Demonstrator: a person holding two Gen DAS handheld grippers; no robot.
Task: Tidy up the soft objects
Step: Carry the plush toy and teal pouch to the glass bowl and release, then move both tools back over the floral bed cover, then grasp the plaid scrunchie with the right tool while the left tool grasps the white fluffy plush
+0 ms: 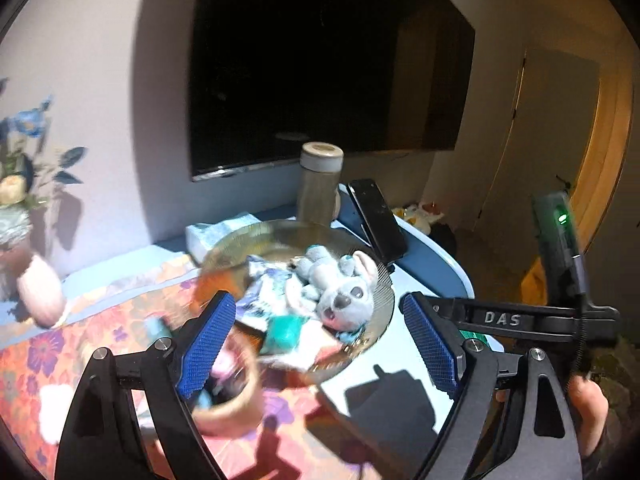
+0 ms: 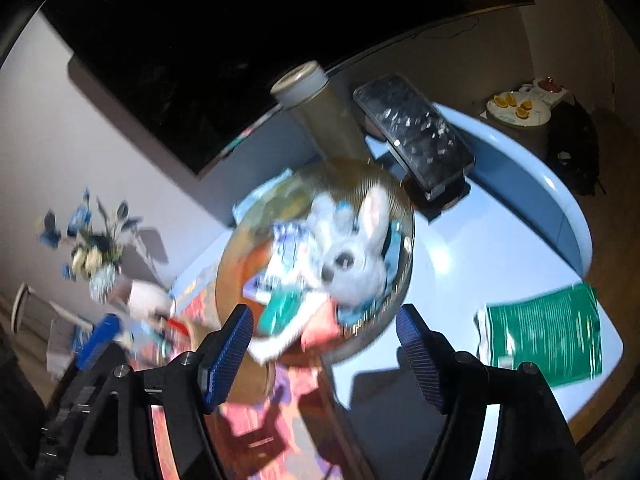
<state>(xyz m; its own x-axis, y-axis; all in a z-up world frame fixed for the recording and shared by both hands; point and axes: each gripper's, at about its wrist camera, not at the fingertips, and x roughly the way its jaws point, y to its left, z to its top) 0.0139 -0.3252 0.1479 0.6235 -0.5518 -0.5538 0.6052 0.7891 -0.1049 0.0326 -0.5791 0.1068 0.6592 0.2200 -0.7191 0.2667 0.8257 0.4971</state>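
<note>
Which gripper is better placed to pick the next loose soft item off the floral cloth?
Left, probably. The left gripper is open and empty above the small wicker basket and floral cloth. The right gripper faces the glass bowl holding the plush bunny.

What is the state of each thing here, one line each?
Round glass bowl: upright on the table, filled with soft things.
Grey plush rabbit: lying in the bowl, on top.
Teal soft piece: in the bowl, near its front rim.
Tall capped jar: upright behind the bowl, lid on.
Black phone: propped on a stand, screen dark.
Left tongs: open, empty.
Right tongs: open, empty.
</note>
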